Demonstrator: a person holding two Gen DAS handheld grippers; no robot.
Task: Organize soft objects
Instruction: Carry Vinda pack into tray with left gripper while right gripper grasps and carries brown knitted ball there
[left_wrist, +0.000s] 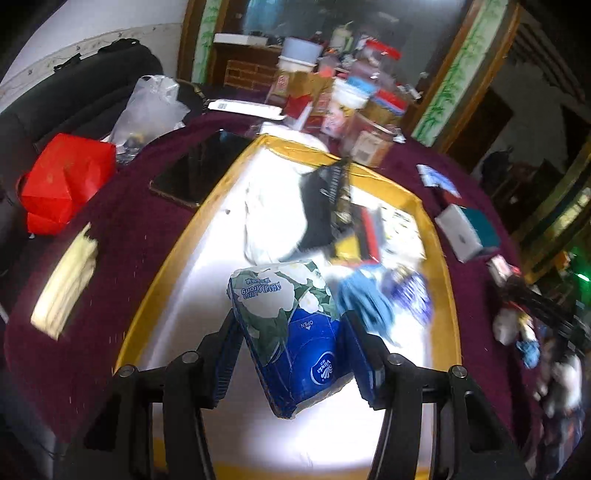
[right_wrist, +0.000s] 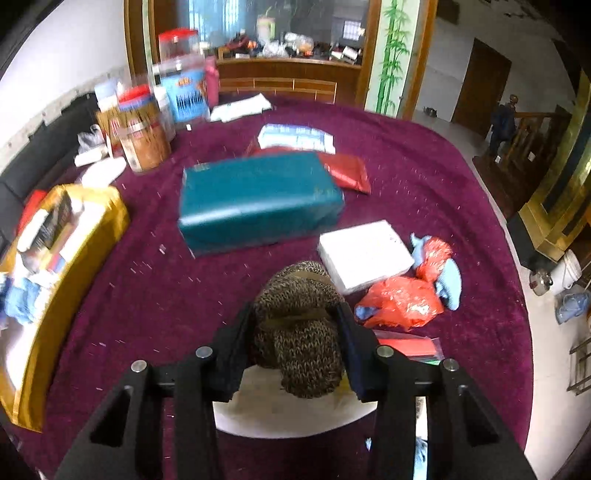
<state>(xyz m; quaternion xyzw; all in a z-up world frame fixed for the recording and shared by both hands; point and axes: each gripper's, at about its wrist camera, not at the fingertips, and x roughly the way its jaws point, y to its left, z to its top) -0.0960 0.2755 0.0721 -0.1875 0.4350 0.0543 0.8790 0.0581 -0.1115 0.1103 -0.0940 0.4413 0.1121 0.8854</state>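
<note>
My left gripper (left_wrist: 291, 352) is shut on a blue and white tissue pack (left_wrist: 291, 325) with a flower print. It holds the pack tilted over the white inside of a gold-rimmed box (left_wrist: 184, 243). That box holds a white cloth (left_wrist: 273, 210), a black item and a blue cloth (left_wrist: 364, 299). In the right wrist view my right gripper (right_wrist: 295, 345) is shut on a brown knitted bundle (right_wrist: 303, 332), both pads pressing its sides. The bundle sits over a white round sheet (right_wrist: 280, 411) on the maroon tablecloth (right_wrist: 166, 295).
A teal box (right_wrist: 258, 199), a white box (right_wrist: 364, 254) and a red plastic bag with blue cloth (right_wrist: 402, 299) lie beyond the right gripper. Jars (right_wrist: 144, 136) stand at the back left. A red bag (left_wrist: 62, 181), a dark tablet (left_wrist: 199, 170) and a pale folded cloth (left_wrist: 66, 284) lie left of the gold box.
</note>
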